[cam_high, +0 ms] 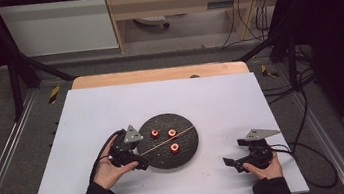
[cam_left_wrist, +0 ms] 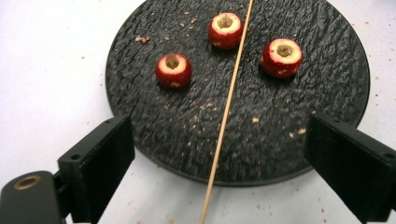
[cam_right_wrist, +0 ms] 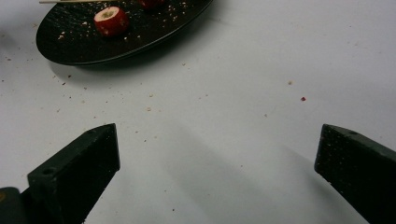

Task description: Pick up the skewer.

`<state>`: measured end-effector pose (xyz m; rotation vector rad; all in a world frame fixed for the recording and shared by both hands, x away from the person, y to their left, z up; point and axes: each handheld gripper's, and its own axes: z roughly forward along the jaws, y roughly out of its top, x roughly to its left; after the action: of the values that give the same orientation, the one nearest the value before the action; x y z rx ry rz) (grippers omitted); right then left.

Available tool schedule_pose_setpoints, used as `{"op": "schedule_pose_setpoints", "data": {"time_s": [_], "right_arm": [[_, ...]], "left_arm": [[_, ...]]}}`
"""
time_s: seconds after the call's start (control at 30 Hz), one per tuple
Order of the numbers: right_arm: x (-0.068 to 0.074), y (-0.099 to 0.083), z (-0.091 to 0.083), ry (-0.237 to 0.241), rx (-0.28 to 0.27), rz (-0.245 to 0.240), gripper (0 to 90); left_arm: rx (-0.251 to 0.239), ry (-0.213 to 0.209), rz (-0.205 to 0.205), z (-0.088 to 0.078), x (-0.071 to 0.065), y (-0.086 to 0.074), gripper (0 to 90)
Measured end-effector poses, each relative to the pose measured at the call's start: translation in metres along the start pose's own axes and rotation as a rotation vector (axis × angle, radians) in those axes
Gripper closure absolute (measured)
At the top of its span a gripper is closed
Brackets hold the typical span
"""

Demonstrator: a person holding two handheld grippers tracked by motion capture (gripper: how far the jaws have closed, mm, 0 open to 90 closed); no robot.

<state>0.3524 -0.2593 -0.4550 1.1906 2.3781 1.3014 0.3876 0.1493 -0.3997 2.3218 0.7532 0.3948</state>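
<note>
Left gripper, right gripper: fingers spread wide.

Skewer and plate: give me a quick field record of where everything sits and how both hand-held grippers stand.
plate: round black textured plate on the white table
fruit: three small red cored fruits on the plate, apart
skewer: thin wooden skewer lying across the plate, near end overhanging the rim
left hand-held gripper: open, jaws either side of the skewer's near end, not touching
right hand-held gripper: open, over bare table, off the plate

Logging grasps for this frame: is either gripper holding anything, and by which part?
Nothing is held. The left gripper is open around the skewer without touching it; the right gripper is open over bare table.
</note>
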Motion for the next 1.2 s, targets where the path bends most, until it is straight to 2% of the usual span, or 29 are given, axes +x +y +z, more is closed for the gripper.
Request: {"op": "schedule_pose_setpoints", "data": {"time_s": [0.17, 0.4, 0.53, 0.63, 0.8, 0.9, 1.03, 1.2], "right_arm": [[0.000, 0.000, 0.000, 0.000, -0.003, 0.001, 0.9], [0.000, 0.000, 0.000, 0.001, -0.005, 0.003, 0.9], [0.000, 0.000, 0.000, 0.003, -0.002, 0.005, 1.0], [0.000, 0.000, 0.000, 0.003, -0.002, -0.001, 1.0], [0.000, 0.000, 0.000, 0.006, -0.002, 0.003, 1.1], [0.000, 0.000, 0.000, 0.005, -0.001, -0.002, 1.1], [0.000, 0.000, 0.000, 0.005, -0.003, -0.001, 1.1], [0.000, 0.000, 0.000, 0.006, -0.001, -0.003, 1.1]], "left_arm": [[0.021, -0.005, 0.009, 0.008, -0.002, 0.008, 11.4], [0.049, -0.032, -0.015, 0.020, 0.002, 0.015, 17.2], [0.068, -0.050, -0.028, 0.026, 0.004, 0.016, 26.6], [0.090, -0.050, -0.029, 0.031, 0.006, 0.017, 29.2], [0.124, -0.070, -0.018, 0.037, 0.007, 0.017, 38.5], [0.135, -0.084, -0.016, 0.039, 0.008, 0.018, 47.2], [0.150, -0.108, -0.009, 0.041, 0.007, 0.020, 53.1], [0.176, -0.114, 0.009, 0.044, 0.004, 0.022, 61.6]]}}
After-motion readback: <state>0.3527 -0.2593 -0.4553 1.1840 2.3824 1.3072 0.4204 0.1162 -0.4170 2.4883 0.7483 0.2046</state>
